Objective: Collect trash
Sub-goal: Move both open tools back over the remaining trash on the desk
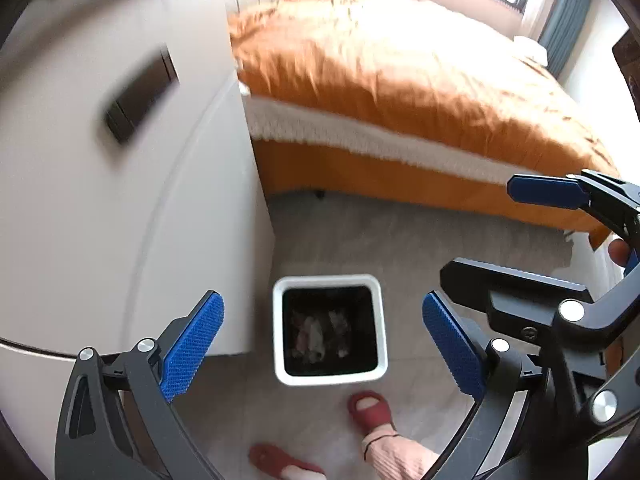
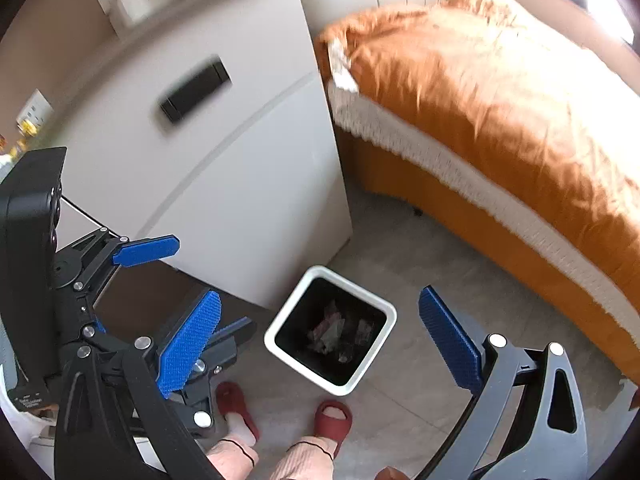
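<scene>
The bin (image 1: 330,330) is square, white-rimmed and dark inside, with crumpled scraps of trash (image 1: 318,336) at its bottom; it stands on the grey floor (image 1: 360,240) just beside the corner of a white cabinet (image 1: 120,200), near an orange-covered bed (image 1: 400,80); the left gripper (image 1: 323,344) hangs above it, jaws spread wide and empty; the right gripper (image 2: 319,342) is equally wide, holding nothing; two red slippers (image 2: 333,416) stand just short of the bin.

Both wrist views high, facing down; share bin (image 1: 330,330), bed (image 2: 500,100).
</scene>
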A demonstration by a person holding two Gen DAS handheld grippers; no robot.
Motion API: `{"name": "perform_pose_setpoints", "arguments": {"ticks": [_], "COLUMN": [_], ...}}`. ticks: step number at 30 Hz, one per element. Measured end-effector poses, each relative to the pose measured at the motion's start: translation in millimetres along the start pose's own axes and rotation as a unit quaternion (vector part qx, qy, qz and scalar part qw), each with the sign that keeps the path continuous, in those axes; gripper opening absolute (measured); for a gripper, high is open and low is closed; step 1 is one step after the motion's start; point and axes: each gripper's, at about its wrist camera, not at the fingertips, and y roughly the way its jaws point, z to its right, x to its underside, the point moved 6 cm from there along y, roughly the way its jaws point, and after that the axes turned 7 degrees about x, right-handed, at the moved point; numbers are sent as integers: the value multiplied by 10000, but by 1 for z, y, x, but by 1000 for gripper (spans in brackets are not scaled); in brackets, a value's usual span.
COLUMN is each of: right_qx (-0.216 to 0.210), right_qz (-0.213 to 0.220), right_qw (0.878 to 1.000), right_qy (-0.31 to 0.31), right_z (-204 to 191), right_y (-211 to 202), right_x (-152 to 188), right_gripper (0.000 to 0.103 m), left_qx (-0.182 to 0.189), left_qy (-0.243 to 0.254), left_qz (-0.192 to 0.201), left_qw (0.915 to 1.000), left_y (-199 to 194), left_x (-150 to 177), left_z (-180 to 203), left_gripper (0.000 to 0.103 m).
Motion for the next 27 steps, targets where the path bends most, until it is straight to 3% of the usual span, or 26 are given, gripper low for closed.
{"name": "perform_pose_setpoints", "arguments": {"ticks": [11, 17, 27], "right_qx": [-143, -454, -1215], "right_qz": [889, 1296, 1744], "right_qw": [9959, 9899, 9707], "right_qy": [-90, -363, -1118], "right_z": [-15, -44, -139], "right_y": [-107, -153, -193], "right_x": [-56, -81, -117], "right_gripper": [99, 99, 99], "left_qx": [-168, -481, -1477], "left_qy": [193, -115, -1021], "left_qz": [568, 860, 1409], "left_qw": [9981, 9951, 9736], "left_y": [-119, -178, -285], "left_x": [-40, -45, -13], "left_z": [11, -9, -86], "left_gripper": [98, 98, 98]}}
